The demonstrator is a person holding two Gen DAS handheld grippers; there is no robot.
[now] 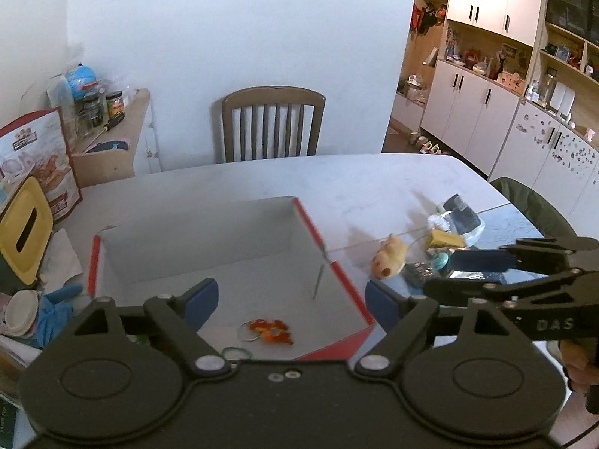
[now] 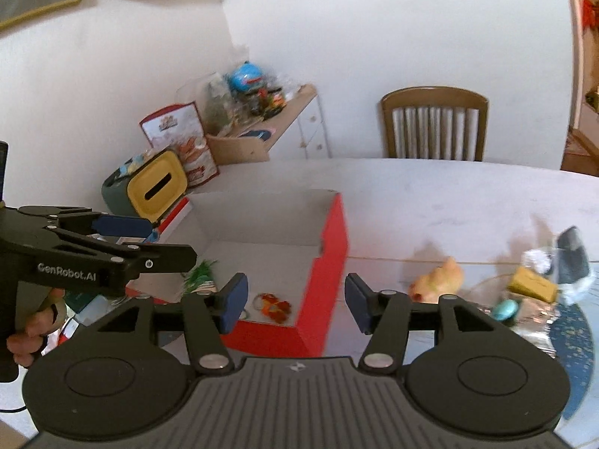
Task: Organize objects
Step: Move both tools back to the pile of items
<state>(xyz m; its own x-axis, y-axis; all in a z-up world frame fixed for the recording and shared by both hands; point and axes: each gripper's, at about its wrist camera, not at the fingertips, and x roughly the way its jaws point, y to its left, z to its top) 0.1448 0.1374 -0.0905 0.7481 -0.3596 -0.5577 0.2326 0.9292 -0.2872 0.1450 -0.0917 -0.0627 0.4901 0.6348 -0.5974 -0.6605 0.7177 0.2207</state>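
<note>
Left gripper: fingers spread wide, nothing between them, hovering over the near half of the red box. Its blue pads hang above the box floor.

Right gripper: fingers likewise released and empty, straddling the box's right wall, one pad over the inside, the other over the counter.

Box contents: orange keychain with a metal ring on the near floor; a green ring just nearer, partly hidden by the left gripper body. Something green with leaves lies at the box's left side; identity unclear.

Outside the box, on the counter to the right: a yellow plush toy near the box wall, then a cluster with a teal round item, a yellow block and a dark pouch on crinkled foil. All apart from both grippers.

Left of the box: a yellow-lidded bin.
</note>
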